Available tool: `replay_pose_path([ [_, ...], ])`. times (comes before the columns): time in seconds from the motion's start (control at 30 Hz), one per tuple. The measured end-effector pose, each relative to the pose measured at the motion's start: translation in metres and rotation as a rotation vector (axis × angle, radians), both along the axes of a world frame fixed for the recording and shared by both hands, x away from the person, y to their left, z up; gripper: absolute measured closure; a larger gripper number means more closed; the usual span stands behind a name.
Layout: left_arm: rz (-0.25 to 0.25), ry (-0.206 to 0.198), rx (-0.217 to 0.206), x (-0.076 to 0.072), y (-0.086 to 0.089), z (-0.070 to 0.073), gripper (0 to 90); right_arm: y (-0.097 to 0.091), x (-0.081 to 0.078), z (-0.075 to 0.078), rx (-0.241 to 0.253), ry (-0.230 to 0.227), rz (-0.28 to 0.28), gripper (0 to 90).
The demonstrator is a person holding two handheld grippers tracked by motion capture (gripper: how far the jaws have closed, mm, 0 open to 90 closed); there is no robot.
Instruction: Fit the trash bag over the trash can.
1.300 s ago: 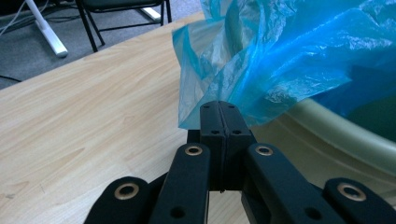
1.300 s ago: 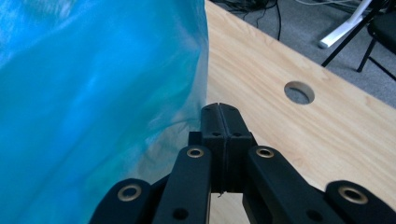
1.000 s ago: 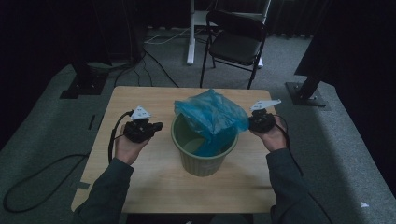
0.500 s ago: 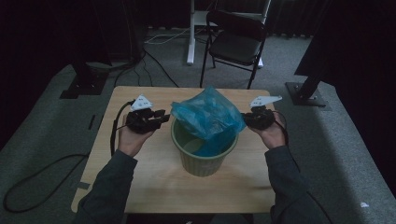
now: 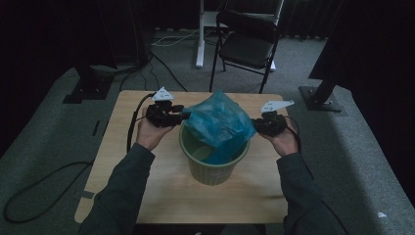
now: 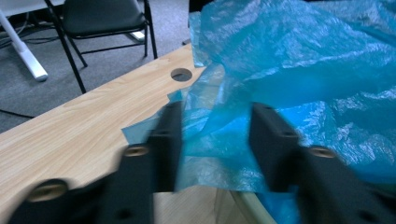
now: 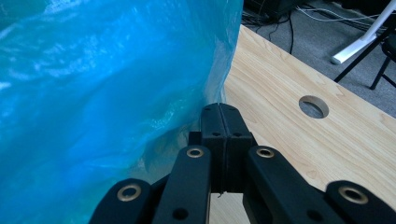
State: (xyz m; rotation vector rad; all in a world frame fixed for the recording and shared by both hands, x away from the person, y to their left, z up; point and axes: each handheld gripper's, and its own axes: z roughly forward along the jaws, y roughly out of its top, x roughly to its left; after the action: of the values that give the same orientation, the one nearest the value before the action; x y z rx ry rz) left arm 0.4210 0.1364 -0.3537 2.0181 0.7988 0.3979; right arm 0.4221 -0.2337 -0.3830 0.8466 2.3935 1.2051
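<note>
A crinkled blue plastic bag (image 5: 218, 122) stands half out of a green bin (image 5: 213, 171) in the middle of the wooden table (image 5: 147, 196). My left gripper (image 5: 185, 114) is at the bag's left side. Its jaws have just been opening and now stand open (image 6: 215, 112), with loose blue film (image 6: 303, 56) between them but not pressed. My right gripper (image 5: 255, 126) is at the bag's right corner. Its jaws are shut (image 7: 220, 108), and the bag's edge (image 7: 102, 84) runs into their tips.
The table has a round cable hole (image 6: 181, 74) near its far edge. Beyond the table are a black folding chair (image 5: 249, 46), a white desk leg (image 5: 199, 39) and two black stand bases (image 5: 85, 90). Cables lie on the grey floor (image 5: 44, 181).
My left gripper has risen from beside the bin and moved right, up against the bag's left side. The right gripper has stayed at the bag's right corner.
</note>
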Motion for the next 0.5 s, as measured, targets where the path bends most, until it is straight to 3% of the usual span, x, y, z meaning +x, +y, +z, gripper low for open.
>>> replay_pose_path([
  [0.07, 0.011, -0.014, 0.040, -0.004, -0.003, -0.001, 81.1, -0.001, -0.001, 0.000, -0.001, 0.001, 0.002, 89.9],
  [0.13, 0.017, -0.025, 0.054, -0.010, -0.003, -0.001, 89.2, -0.002, -0.003, 0.000, -0.001, 0.004, 0.003, 89.8],
  [0.4, 0.018, -0.045, 0.070, -0.031, 0.010, -0.010, 89.6, -0.007, -0.012, -0.005, -0.001, 0.015, 0.012, 89.8],
  [0.5, 0.024, -0.043, 0.047, -0.038, 0.017, -0.012, 89.7, -0.006, -0.016, -0.007, -0.002, 0.024, 0.018, 89.9],
])
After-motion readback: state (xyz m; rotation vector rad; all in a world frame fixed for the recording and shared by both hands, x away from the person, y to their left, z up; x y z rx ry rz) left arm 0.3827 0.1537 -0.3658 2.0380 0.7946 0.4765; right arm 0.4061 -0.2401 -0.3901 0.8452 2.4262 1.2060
